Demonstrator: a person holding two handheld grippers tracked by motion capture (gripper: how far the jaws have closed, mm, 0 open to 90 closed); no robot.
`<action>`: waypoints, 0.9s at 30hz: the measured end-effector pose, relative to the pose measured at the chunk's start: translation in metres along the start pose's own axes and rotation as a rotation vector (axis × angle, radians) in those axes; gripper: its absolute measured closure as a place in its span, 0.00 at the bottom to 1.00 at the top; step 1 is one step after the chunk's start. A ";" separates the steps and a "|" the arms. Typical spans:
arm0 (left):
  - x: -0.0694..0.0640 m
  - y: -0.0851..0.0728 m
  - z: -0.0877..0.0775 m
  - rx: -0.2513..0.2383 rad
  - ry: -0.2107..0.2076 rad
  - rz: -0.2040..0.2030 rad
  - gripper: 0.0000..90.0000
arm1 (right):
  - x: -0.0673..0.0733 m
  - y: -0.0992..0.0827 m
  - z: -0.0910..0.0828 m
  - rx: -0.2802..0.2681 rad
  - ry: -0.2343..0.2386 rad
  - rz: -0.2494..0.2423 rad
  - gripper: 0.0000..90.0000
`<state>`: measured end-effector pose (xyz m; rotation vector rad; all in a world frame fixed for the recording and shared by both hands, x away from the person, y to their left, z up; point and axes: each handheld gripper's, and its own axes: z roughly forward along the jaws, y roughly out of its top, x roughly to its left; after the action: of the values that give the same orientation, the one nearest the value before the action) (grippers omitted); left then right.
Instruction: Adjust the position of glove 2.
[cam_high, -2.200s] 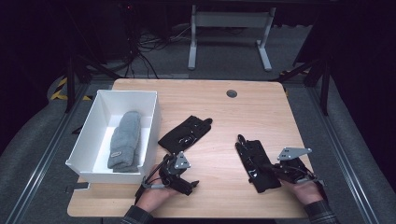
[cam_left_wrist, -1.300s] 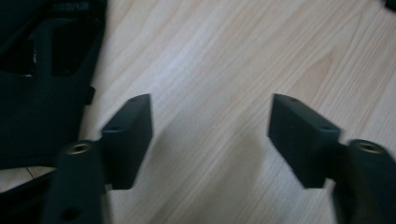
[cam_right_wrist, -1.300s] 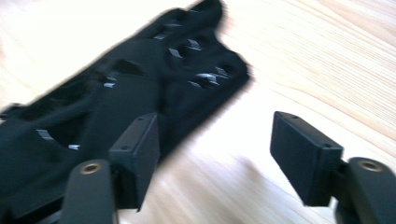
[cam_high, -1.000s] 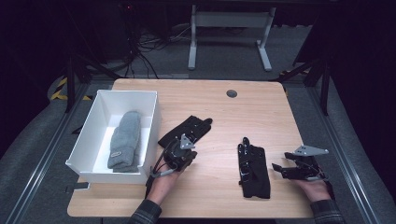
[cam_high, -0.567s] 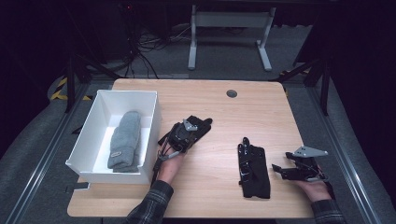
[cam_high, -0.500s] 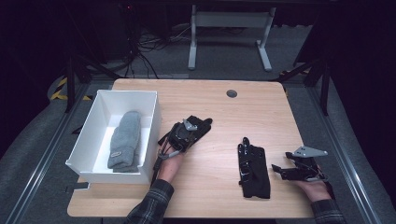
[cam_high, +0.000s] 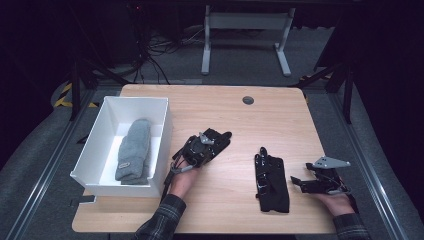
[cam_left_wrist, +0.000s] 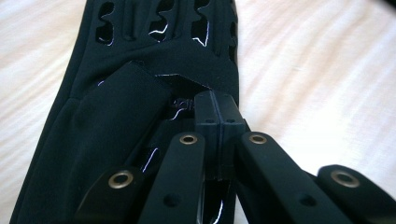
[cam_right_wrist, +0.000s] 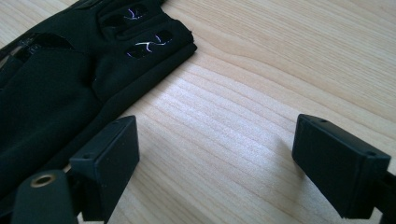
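Left gripper (cam_high: 204, 146): jaws pressed together, tips over the cuff of a black glove (cam_left_wrist: 140, 84) lying mid-table, just right of the white bin (cam_high: 95, 150) with a grey mitten (cam_high: 133, 150). Right gripper (cam_high: 300, 181): jaws spread, just been opening, nothing between; second black glove (cam_high: 271, 180) just left of it on the table (cam_high: 225, 210).

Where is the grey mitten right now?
In the high view, the grey mitten lies inside the white box at the table's left side, with the left gripper and a black glove just right of the box.
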<state>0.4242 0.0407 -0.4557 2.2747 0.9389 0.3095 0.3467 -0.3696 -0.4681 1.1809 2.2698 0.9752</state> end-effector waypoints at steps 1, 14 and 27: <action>-0.003 -0.001 0.000 0.001 -0.017 0.005 1.00 | 0.000 0.000 0.000 0.000 0.003 0.000 0.17; -0.040 0.001 0.002 0.002 -0.115 0.075 1.00 | 0.000 0.000 0.000 0.000 0.001 0.000 0.17; -0.057 0.005 -0.012 -0.045 -0.118 0.122 1.00 | 0.000 0.000 0.000 0.001 0.001 0.000 0.17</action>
<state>0.3812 0.0037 -0.4416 2.2861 0.7288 0.2437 0.3467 -0.3695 -0.4681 1.1806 2.2718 0.9752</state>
